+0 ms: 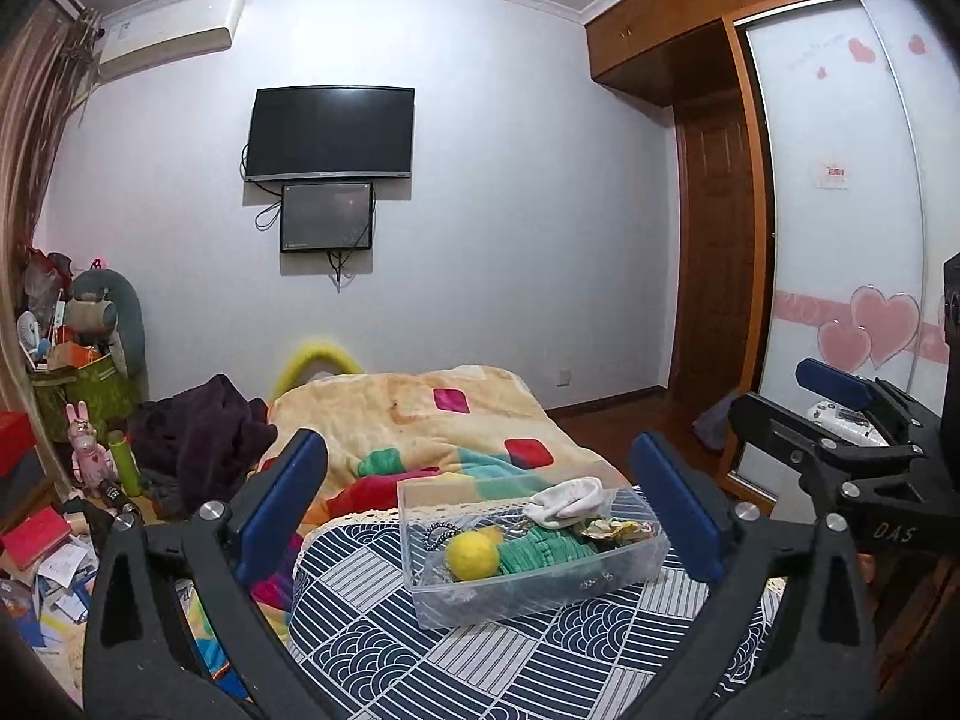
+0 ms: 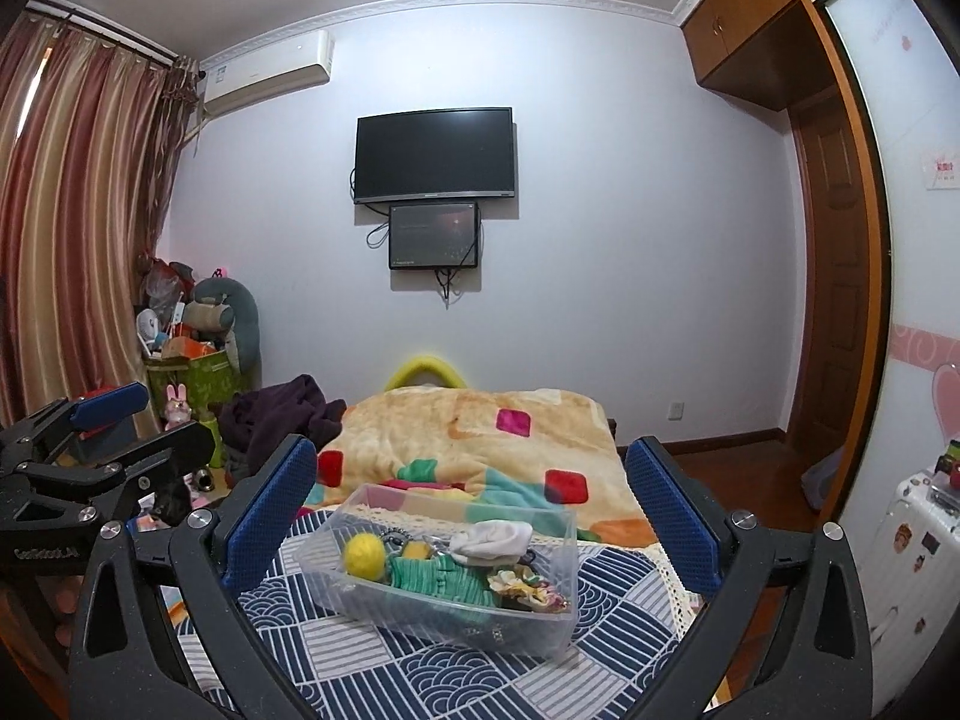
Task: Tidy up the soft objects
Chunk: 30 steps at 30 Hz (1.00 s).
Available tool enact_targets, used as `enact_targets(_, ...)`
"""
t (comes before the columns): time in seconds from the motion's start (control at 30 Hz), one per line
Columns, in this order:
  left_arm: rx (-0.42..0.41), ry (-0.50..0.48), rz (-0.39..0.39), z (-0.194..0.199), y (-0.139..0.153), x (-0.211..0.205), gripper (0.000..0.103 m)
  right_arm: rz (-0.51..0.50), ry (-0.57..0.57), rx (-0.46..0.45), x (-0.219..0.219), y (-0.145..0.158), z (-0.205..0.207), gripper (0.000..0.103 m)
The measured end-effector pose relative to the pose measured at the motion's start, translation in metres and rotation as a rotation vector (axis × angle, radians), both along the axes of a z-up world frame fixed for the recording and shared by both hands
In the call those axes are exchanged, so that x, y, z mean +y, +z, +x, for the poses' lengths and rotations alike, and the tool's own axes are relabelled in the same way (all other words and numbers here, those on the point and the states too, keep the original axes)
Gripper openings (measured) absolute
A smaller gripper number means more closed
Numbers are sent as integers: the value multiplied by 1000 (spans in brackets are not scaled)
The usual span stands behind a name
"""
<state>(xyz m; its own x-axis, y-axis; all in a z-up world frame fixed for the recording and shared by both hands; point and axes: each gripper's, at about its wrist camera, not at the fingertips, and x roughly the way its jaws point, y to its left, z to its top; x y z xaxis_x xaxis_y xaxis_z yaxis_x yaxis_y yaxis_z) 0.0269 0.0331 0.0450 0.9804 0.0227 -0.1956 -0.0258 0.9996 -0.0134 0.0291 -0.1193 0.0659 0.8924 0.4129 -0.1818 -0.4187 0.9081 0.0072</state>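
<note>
A clear plastic bin (image 1: 636, 577) (image 2: 543, 627) sits on a blue-and-white patterned cloth (image 1: 480, 660) (image 2: 384, 660) on the bed. Inside lie a yellow felt ball (image 1: 472, 556) (image 2: 363, 554), a green knitted piece (image 1: 543, 547) (image 2: 441, 582), a white sock (image 1: 567, 501) (image 2: 492, 540), a beaded string and a floral piece (image 2: 528, 591). My left gripper (image 1: 480, 510) is open and empty, above and before the bin. My right gripper (image 2: 471, 516) is open and empty, framing the bin. Each gripper shows at the edge of the other's view.
A colourful patched blanket (image 1: 420, 414) (image 2: 480, 426) covers the bed beyond the bin. A dark garment (image 1: 204, 426) lies at the bed's left. Cluttered boxes, toys and books (image 1: 54, 480) fill the left floor. A wardrobe (image 1: 840, 210) and a white suitcase (image 2: 912, 540) stand right.
</note>
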Motion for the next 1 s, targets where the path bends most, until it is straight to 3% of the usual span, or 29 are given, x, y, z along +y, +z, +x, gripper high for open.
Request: enact_targets(1.0, 2, -6, -6, -5, 2, -2, 103, 24, 0, 7, -4, 1, -4, 103)
